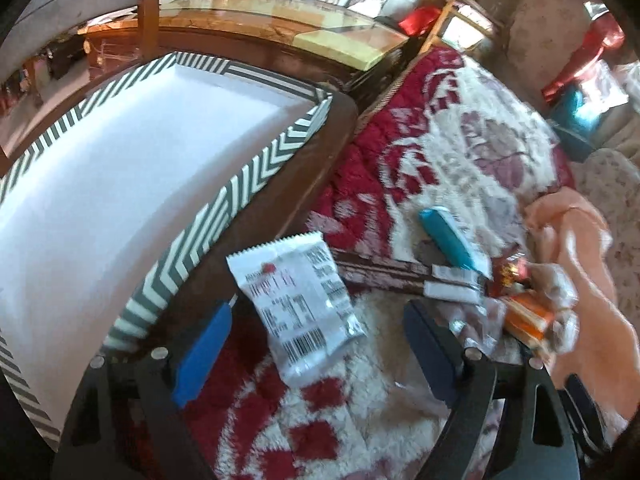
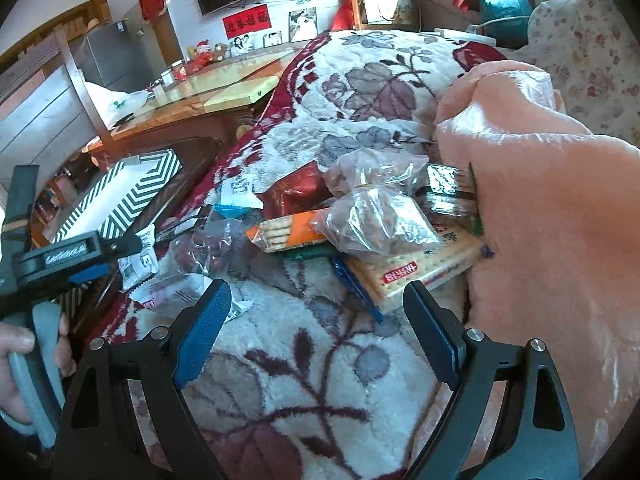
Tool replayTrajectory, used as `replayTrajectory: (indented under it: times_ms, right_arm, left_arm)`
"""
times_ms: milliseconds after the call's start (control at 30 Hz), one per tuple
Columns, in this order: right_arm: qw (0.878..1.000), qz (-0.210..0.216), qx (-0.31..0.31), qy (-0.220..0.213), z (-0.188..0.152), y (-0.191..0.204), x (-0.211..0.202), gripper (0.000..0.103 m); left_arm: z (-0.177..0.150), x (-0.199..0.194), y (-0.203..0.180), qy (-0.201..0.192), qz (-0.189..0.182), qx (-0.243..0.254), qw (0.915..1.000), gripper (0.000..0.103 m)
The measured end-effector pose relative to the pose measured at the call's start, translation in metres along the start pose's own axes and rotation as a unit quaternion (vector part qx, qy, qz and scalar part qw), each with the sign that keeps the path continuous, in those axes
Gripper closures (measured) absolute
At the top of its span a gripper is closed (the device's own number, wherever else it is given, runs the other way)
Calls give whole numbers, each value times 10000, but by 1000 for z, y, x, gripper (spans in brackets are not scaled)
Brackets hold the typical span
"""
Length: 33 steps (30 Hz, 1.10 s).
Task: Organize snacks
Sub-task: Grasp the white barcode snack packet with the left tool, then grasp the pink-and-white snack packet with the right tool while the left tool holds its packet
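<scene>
Plainly, the left tool (image 1: 316, 336) stands apart around a white snack packet (image 1: 296, 304) on the blanket (image 1: 460, 152), near the striped box (image 1: 224, 196). Closing crooked could pinch plush or flick it away. The right tool (image 2: 316, 336) gapes empty.

Reds, whites and zigzags over a heap of snacks

The box (image 1: 264, 168) wore a dark-green-and-white chevron rim around a plain white inside; the blanket (image 2: 312, 360) was cream with dark red and mauve leaves. A white packet (image 1: 296, 300) carried black print and 1 red spot. An orange cracker pack (image 2: 288, 232) lay beside a peach cloth (image 2: 540, 220), and each gripper (image 2: 316, 328) showed black arms with a blue pad (image 2: 204, 332).
</scene>
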State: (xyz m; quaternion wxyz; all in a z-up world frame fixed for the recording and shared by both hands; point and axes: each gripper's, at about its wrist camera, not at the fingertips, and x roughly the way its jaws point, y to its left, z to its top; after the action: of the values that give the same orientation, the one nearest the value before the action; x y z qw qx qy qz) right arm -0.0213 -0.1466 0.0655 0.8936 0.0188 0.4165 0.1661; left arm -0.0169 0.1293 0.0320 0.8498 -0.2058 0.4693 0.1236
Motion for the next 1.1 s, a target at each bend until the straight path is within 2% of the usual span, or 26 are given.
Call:
replayTrajectory:
  times_ms: [100, 233, 267, 333, 400, 767, 1000, 1100]
  right_arm:
    - [10000, 60, -4, 26, 2, 1, 1, 15]
    - [9999, 150, -24, 61, 7, 2, 2, 15]
    - [9998, 167, -45, 69, 9, 3, 3, 15]
    - [9997, 203, -101, 97, 13, 5, 4, 15]
    - [9995, 248, -176, 109, 18, 8, 5, 15]
    - [9975, 501, -457, 179, 38, 23, 11, 15]
    - [9850, 1018, -1314, 471, 66, 66, 31, 15]
    - [9765, 1027, -1781, 647, 74, 88, 43, 15]
  left_arm:
    - [5, 11, -2, 143, 194, 10, 9997, 18]
    - [8, 16, -7, 149, 480, 145, 9986, 23]
    - [9, 17, -9, 167, 519, 173, 9984, 26]
    - [9, 19, -14, 193, 604, 303, 9975, 39]
    - [9, 25, -16, 389, 471, 328, 9976, 46]
    - [-7, 19, -10, 669, 47, 424, 9968, 47]
    - [-24, 2, -2, 693, -94, 549, 9960, 47]
    - [-28, -3, 1, 664, -69, 613, 9959, 47]
